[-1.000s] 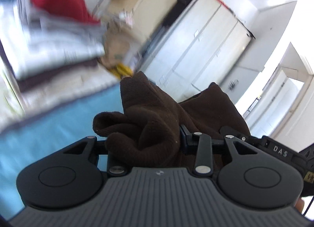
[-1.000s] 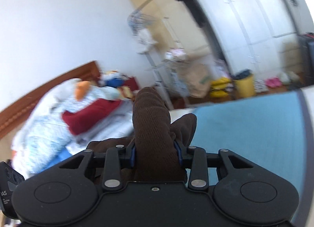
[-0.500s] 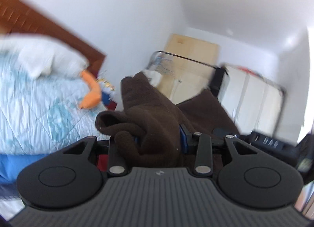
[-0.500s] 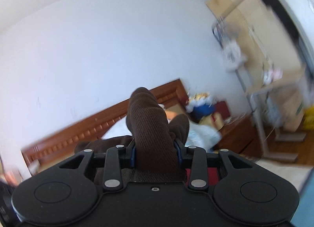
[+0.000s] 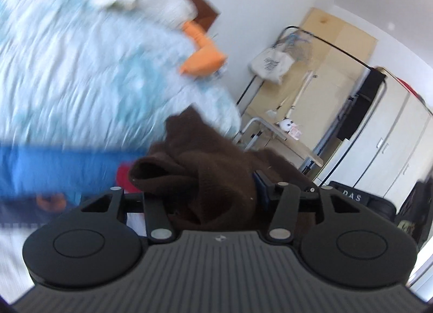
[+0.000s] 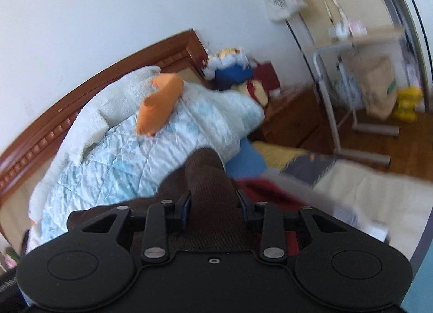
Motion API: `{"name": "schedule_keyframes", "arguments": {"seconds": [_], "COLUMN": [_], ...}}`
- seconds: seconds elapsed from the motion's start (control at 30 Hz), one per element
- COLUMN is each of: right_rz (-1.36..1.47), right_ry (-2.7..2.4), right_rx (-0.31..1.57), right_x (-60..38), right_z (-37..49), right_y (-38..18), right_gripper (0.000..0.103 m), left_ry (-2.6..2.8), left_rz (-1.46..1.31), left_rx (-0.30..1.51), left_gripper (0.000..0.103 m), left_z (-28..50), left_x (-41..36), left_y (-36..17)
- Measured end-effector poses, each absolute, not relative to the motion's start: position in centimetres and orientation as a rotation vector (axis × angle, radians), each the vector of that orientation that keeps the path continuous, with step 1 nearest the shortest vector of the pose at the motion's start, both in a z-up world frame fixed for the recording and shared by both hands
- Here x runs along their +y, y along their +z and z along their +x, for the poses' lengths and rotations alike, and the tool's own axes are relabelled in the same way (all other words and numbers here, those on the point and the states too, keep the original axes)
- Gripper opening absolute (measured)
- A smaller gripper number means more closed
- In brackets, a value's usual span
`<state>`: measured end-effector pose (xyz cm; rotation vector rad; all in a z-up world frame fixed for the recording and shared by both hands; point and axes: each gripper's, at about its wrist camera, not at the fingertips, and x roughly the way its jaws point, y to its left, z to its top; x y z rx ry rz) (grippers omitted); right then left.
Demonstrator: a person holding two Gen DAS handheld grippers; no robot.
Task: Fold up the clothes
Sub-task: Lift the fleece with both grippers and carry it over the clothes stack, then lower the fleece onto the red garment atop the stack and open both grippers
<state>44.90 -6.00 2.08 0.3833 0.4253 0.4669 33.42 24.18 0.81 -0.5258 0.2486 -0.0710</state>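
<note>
Brown knitted garment [image 5: 216, 172] hangs bunched between both grippers above the bed [image 6: 113, 166], the left gripper [image 5: 213, 194] just loosening around it while the right gripper [image 6: 213, 202] pinches tighter, having swung from the blue mat toward the bed, probably carrying it off.

Quilt [image 6: 130, 156] across left of right wrist frame, headboard [image 6: 81, 96] behind it, plush toy [image 6: 159, 101] on top; nightstand [image 6: 295, 118] right of quilt; rolling table [image 6: 351, 39] upper right, paper bag [image 6: 379, 91] beneath it.
</note>
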Motion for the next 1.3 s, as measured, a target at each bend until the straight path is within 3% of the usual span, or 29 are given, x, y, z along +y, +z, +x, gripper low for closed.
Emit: {"name": "schedule_keyframes", "arguments": {"seconds": [0.13, 0.27, 0.33, 0.43, 0.53, 0.6, 0.67, 0.77, 0.87, 0.97, 1.03, 1.3], "right_rz": [0.396, 0.199, 0.120, 0.210, 0.293, 0.335, 0.374, 0.394, 0.350, 0.254, 0.251, 0.215], "right_ry": [0.450, 0.343, 0.290, 0.268, 0.286, 0.302, 0.317, 0.374, 0.473, 0.513, 0.508, 0.490], "right_rx": [0.396, 0.486, 0.504, 0.534, 0.533, 0.504, 0.468, 0.432, 0.444, 0.480, 0.521, 0.536], "right_x": [-7.1, -5.8, -5.1, -6.5, -8.8, -10.0, -11.1, -11.4, -9.6, -6.6, -5.3, -2.4], "right_z": [47.8, 49.3, 49.4, 49.1, 48.6, 47.5, 46.3, 44.6, 43.6, 43.7, 44.5, 46.5], "right_y": [4.8, 1.9, 0.4, 0.6, 1.9, 2.4, 2.9, 3.4, 3.4, 2.9, 1.9, -1.5], "right_gripper": [0.030, 0.030, 0.037, 0.051, 0.052, 0.053, 0.053, 0.053, 0.053, 0.055, 0.063, 0.065], "left_ry": [-0.090, -0.024, -0.006, 0.003, -0.016, -0.038, -0.053, -0.067, -0.049, -0.029, -0.017, -0.001], "left_rz": [-0.538, -0.545, -0.550, -0.521, -0.512, -0.452, -0.387, -0.287, -0.242, -0.279, -0.309, -0.433], "left_rx": [0.298, 0.372, 0.380, 0.372, 0.269, 0.206, 0.195, 0.229, 0.392, 0.482, 0.476, 0.477], "left_gripper": [0.049, 0.053, 0.053, 0.054, 0.053, 0.059, 0.059, 0.052, 0.040, 0.039, 0.040, 0.040], "left_z": [35.5, 38.4, 38.6, 37.5, 34.8, 33.3, 32.4, 32.4, 34.3, 34.9, 34.1, 33.4], "left_x": [23.1, 20.9, 20.2, 19.7, 20.3, 20.6, 20.6, 20.1, 19.9, 20.7, 21.4, 23.7], "left_y": [2.5, 0.9, 0.9, 1.9, 4.2, 6.1, 7.6, 8.3, 6.4, 3.4, 2.1, -1.8]}}
